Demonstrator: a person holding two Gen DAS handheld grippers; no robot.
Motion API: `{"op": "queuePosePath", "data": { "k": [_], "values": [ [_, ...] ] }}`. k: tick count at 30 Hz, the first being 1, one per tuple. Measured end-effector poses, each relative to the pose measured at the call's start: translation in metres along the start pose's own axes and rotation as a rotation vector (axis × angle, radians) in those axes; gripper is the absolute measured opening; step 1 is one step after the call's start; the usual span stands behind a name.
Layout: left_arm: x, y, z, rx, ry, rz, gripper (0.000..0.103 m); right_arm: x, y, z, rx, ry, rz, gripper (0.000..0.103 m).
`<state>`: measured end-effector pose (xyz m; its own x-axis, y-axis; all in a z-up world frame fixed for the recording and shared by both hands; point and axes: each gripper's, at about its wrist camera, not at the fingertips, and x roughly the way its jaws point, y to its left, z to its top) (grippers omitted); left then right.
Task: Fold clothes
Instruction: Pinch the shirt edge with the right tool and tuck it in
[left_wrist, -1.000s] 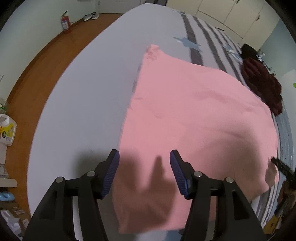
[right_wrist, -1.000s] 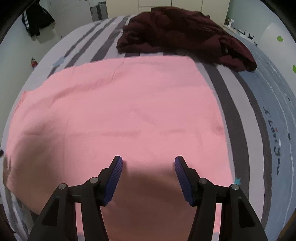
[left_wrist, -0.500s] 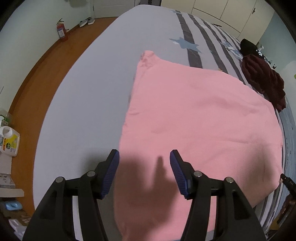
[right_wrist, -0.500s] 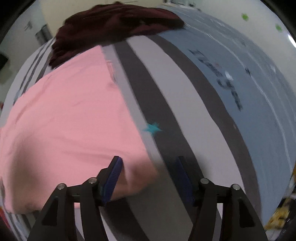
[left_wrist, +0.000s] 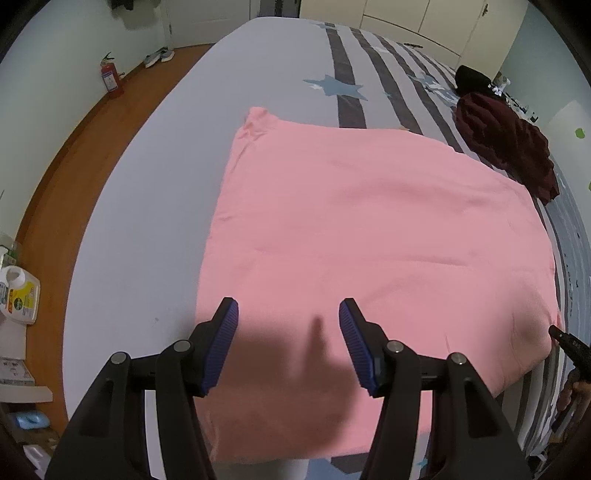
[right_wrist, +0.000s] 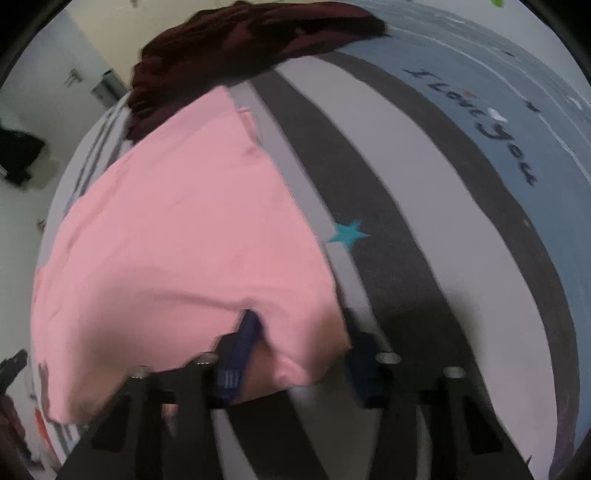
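Note:
A pink garment lies spread flat on the bed. My left gripper hovers open over its near left part, casting a shadow on the cloth, with nothing between the fingers. In the right wrist view, my right gripper is low at the near right corner of the pink garment. Its jaws stand wide apart, and the corner of the cloth lies between them, draped over the left finger. The view is blurred. The right gripper's tip shows at the garment's right edge in the left wrist view.
A crumpled maroon garment lies at the far right of the striped bedcover, just beyond the pink one. Wooden floor runs along the bed's left side, with a fire extinguisher and a detergent bottle.
The right gripper has swung right and dropped to the garment's near right corner, which now sits between its jaws. The left gripper stays open over the near left part.

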<state>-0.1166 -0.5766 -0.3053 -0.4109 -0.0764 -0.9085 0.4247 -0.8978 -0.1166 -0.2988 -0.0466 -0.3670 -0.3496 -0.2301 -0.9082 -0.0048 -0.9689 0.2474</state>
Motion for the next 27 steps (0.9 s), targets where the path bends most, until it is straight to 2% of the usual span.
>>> {"op": "queuePosePath", "data": {
  "k": [1,4,7,10,12,14,16,18,21,25,27],
  "values": [
    [0.002,0.004,0.001,-0.004,-0.004,-0.002,0.054,0.0,0.005,0.001,-0.015,0.004,0.008,0.012],
    [0.007,0.018,0.002,-0.016,-0.015,-0.008,0.054,-0.004,0.011,0.003,-0.021,-0.013,-0.015,0.01],
    [0.005,0.044,-0.001,-0.041,-0.025,-0.028,0.054,-0.027,0.034,0.005,-0.037,-0.074,-0.025,0.01],
    [-0.006,0.077,-0.002,-0.043,-0.03,-0.033,0.054,-0.06,0.096,0.003,-0.154,-0.165,-0.033,0.01],
    [-0.019,0.102,-0.001,-0.051,-0.033,-0.039,0.054,-0.079,0.162,-0.002,-0.255,-0.226,0.004,0.01],
    [-0.033,0.123,0.0,-0.062,-0.045,-0.041,0.054,-0.085,0.231,-0.014,-0.333,-0.238,0.069,0.009],
    [-0.046,0.144,0.0,-0.081,-0.061,-0.04,0.054,-0.076,0.313,-0.034,-0.407,-0.206,0.167,0.008],
    [-0.053,0.162,0.0,-0.105,-0.069,-0.042,0.054,-0.066,0.387,-0.07,-0.494,-0.152,0.253,0.008],
    [-0.055,0.178,-0.007,-0.127,-0.066,-0.052,0.054,-0.042,0.453,-0.12,-0.545,-0.057,0.315,0.007],
    [-0.047,0.181,-0.014,-0.119,-0.047,-0.067,0.054,-0.009,0.467,-0.175,-0.534,0.065,0.299,0.008],
    [-0.041,0.178,-0.015,-0.117,-0.041,-0.08,0.054,0.004,0.458,-0.182,-0.519,0.116,0.302,0.009]
  ]
}}
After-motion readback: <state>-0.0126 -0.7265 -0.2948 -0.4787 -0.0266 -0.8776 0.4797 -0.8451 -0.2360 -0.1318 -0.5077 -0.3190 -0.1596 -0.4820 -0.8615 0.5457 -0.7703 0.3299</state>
